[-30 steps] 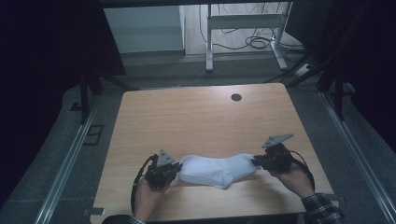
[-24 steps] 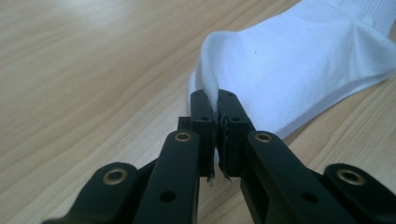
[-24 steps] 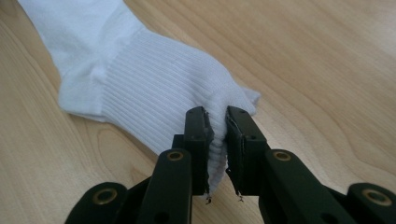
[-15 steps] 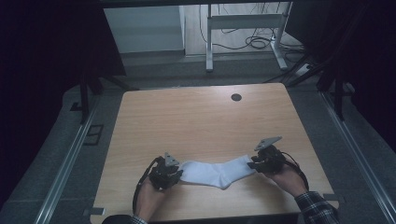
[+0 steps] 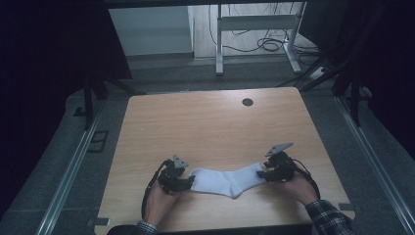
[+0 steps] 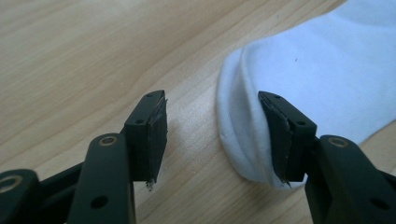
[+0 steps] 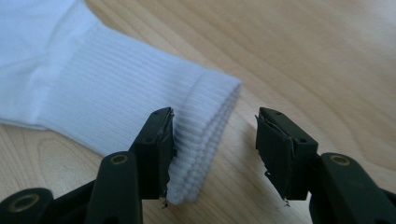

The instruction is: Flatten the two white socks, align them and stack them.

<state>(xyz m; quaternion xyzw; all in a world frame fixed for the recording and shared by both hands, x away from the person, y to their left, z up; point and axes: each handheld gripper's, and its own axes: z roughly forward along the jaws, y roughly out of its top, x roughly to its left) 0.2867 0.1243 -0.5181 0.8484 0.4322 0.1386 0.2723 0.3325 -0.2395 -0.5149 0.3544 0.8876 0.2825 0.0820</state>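
A white sock (image 5: 227,180) lies flat along the front of the wooden table (image 5: 205,127). My left gripper (image 5: 189,184) is at its toe end and my right gripper (image 5: 261,174) at its ribbed cuff. In the left gripper view the left gripper (image 6: 212,100) is open, and the sock's rounded toe (image 6: 327,70) rests against the right-hand jaw. In the right gripper view the right gripper (image 7: 215,114) is open, and the cuff (image 7: 107,79) lies beside the left-hand jaw. Both pairs of jaws have just been opening, and the sock's ends lie loose between them.
A dark round cable hole (image 5: 247,102) sits near the table's far edge. The table's front edge runs just below the person's hands. Behind the table stand a white desk frame (image 5: 219,44) and cables on the floor.
The sock was held bunched and slightly raised between shut grippers. Both hands have sunk, the jaws have opened, and the sock now lies stretched out on the table.
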